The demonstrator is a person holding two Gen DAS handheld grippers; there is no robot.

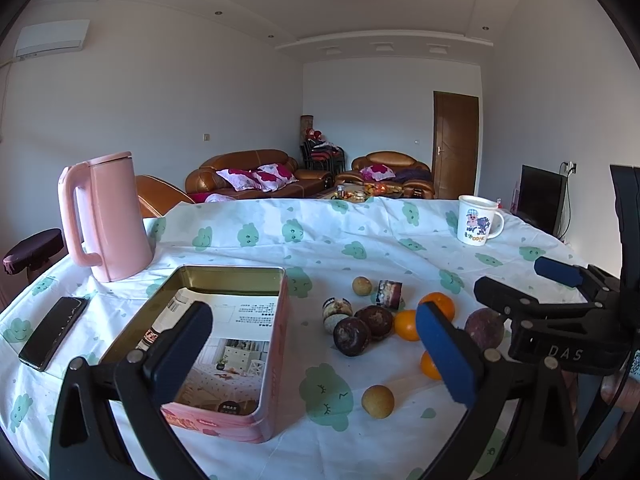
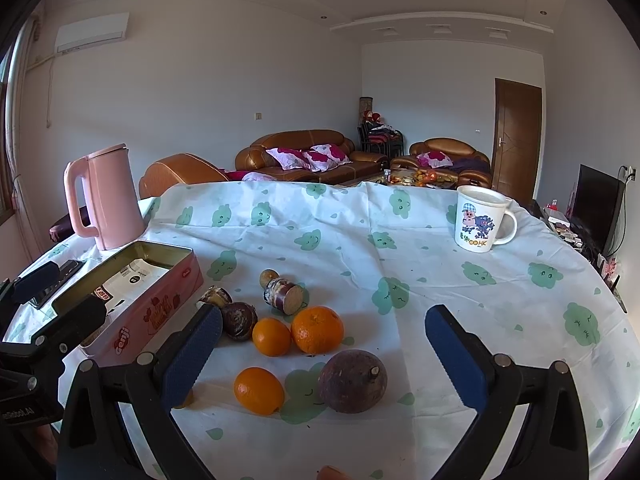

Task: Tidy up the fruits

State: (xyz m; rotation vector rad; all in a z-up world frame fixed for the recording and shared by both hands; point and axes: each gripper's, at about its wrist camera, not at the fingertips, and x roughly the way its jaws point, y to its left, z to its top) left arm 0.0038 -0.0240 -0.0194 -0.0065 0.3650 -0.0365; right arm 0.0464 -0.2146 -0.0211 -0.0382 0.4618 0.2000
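The fruits lie loose in a cluster mid-table, oranges (image 2: 317,329) beside a dark purple fruit (image 2: 353,381), just right of the open pink tin (image 1: 276,344), probably their container. The left gripper (image 1: 316,356) and right gripper (image 2: 324,360) hover low over the table, both spread wide and empty.

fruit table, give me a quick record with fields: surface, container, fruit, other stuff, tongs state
surface: round table with white cloth printed with green faces
container: open pink tin, paper inside, no fruit in it
fruit: three oranges, dark round fruits, loose on the cloth right of the tin
other stuff: pink kettle, mug, phone
tongs: left tongs open, right tongs open, both empty
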